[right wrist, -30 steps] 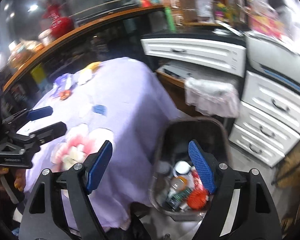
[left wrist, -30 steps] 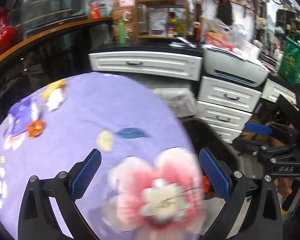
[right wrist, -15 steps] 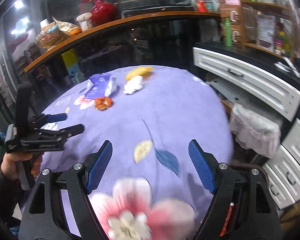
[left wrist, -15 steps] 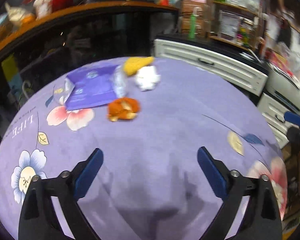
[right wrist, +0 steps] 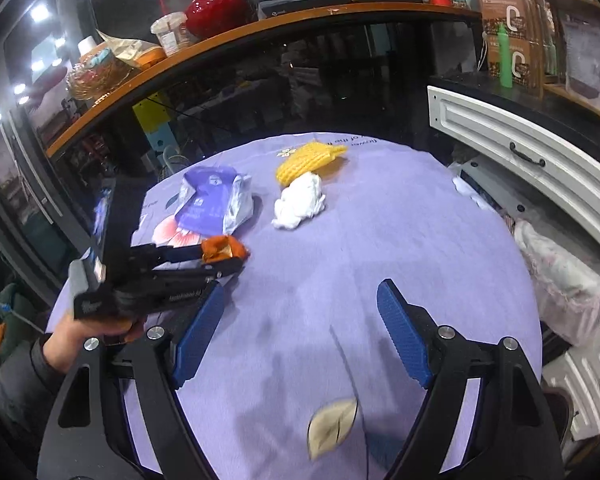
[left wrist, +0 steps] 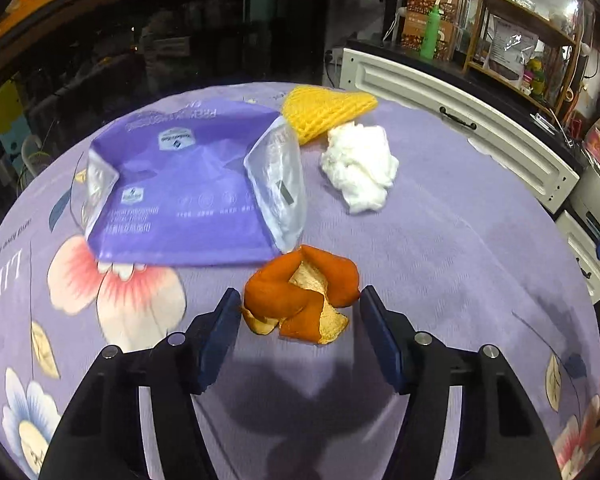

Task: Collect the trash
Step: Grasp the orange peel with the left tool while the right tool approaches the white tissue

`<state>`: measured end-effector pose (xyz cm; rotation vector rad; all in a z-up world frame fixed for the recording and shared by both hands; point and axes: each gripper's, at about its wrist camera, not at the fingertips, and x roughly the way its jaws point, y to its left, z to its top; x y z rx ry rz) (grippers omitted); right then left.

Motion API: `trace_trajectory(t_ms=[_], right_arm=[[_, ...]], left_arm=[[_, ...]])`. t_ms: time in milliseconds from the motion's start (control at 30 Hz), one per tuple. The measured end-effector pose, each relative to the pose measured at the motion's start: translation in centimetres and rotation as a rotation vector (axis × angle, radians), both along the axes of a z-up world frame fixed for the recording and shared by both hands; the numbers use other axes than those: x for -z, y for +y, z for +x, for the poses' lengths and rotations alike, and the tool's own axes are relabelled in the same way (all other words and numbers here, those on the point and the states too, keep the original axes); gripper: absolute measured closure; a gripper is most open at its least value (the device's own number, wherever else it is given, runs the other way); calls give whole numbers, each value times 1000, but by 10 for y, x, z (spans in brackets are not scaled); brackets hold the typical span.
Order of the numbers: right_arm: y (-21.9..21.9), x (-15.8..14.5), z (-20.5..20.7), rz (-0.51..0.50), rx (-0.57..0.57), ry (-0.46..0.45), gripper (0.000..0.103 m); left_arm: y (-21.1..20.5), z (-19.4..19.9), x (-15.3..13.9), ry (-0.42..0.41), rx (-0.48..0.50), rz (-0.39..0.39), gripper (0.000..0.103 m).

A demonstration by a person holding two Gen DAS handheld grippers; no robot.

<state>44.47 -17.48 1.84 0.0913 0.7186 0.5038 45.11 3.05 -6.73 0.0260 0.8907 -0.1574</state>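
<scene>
Left gripper [left wrist: 300,308] jaws closing around the orange peel [left wrist: 302,292] on the bench [left wrist: 440,260], pads not yet pressing, right gripper [right wrist: 300,320] apart and empty; loose curled peel could squirt out or crumble.

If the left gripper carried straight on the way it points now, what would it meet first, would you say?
Most likely the orange peel: it already lies between the closing jaws of the left gripper, on the purple tablecloth.
</scene>
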Motion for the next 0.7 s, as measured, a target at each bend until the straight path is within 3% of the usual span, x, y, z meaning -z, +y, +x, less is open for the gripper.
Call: trace_trajectory(t_ms=[67, 200, 267, 300, 333, 367, 600, 633, 667, 700], right_arm=[[7, 3, 14, 2, -6, 13, 25], [25, 12, 44, -20, -9, 19, 25], [36, 17, 57, -37, -18, 22, 26], [41, 18, 63, -46, -19, 23, 27], [47, 21, 70, -58, -24, 24, 27], [53, 23, 76, -68, -28, 25, 27], [65, 30, 93, -86, -23, 21, 30], [65, 30, 94, -91, -20, 16, 30], [64, 29, 95, -94, -18, 13, 30], [63, 28, 96, -94, -16, 10, 30]], left_arm=[[1, -2, -2, -11, 6, -5, 52], [2, -8, -5, -39, 26, -7, 55], [2, -7, -5, -48, 27, -13, 64], [4, -9, -7, -59, 27, -25, 74], [5, -9, -7, -59, 22, -26, 99], [7, -9, -7, -53, 23, -38, 102], [25, -8, -6, -28, -13, -167, 100], [27, -8, -9, -30, -12, -190, 89], [26, -7, -11, -31, -10, -203, 66], [25, -6, -15, -42, -8, -213, 54]])
